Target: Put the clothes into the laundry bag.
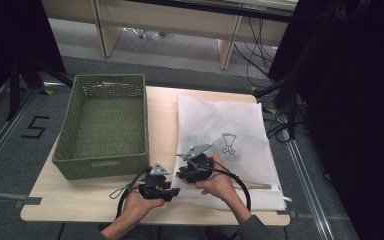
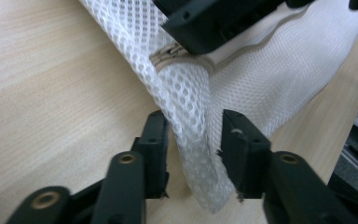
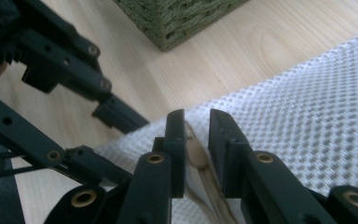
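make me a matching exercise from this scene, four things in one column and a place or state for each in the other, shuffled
Things:
1. woven basket
2. mesh laundry bag
3. left tool
4. right tool

Places or states:
A. jaws apart with a fold of white mesh between them
B. lies flat on the right half of the table
C. jaws nearly closed over the tan zipper edge
D. green, stands on the left half of the table

Pairs: 1-D, 2-B, 3-A, 4-C

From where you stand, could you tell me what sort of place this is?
Probably a recording lab or workshop: a small wooden table on grey floor with a taped number, loose cables and black stand legs around it.
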A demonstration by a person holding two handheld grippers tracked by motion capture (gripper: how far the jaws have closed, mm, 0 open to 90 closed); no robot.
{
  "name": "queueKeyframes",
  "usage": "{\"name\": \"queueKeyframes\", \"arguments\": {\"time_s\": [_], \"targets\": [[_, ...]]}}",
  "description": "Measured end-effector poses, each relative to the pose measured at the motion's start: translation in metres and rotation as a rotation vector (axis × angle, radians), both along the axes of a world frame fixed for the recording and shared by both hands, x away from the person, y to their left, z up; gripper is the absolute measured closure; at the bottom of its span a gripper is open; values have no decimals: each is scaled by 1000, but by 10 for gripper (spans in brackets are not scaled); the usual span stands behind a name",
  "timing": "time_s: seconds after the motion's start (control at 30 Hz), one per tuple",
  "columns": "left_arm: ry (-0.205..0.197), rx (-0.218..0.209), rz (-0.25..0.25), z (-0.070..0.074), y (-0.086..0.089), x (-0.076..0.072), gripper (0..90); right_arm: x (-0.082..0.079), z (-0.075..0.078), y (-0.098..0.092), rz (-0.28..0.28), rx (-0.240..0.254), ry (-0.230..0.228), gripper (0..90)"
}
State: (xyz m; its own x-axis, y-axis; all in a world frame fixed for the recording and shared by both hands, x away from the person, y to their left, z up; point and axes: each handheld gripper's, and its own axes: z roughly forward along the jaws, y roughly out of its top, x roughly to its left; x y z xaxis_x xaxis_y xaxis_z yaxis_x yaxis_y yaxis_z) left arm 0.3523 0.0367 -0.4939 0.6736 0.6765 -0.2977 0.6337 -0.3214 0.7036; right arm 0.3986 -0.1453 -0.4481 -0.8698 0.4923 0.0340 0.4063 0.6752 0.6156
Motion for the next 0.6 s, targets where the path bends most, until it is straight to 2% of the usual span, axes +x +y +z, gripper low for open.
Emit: {"name": "queueKeyframes", "arguments": {"time_s": [0.1,0.13,0.23,0.27,0.37,0.4,0.47,0.53,0.6], "targets": [[9,-14,0,1,3,8,549,0,0,-4,4,4,4,762],[0,-11,14,1,5,11,545,0,0,-7,-9,-1,7,758],[38,-56,23,3,8,15,537,1,-1,-11,-24,3,24,754],[42,-58,17,3,9,17,535,2,-1,-12,-14,7,21,752],[32,-53,5,2,11,22,593,2,-2,-12,-21,6,26,749],[50,-69,-1,1,10,22,611,2,-2,-13,-20,4,25,749],[39,-60,-8,1,11,24,655,2,-3,-12,-18,0,29,746],[13,-32,-16,1,11,24,693,2,-4,-12,-15,-3,29,745],[3,-28,-19,1,11,23,725,2,-5,-11,-9,-3,25,740]]}}
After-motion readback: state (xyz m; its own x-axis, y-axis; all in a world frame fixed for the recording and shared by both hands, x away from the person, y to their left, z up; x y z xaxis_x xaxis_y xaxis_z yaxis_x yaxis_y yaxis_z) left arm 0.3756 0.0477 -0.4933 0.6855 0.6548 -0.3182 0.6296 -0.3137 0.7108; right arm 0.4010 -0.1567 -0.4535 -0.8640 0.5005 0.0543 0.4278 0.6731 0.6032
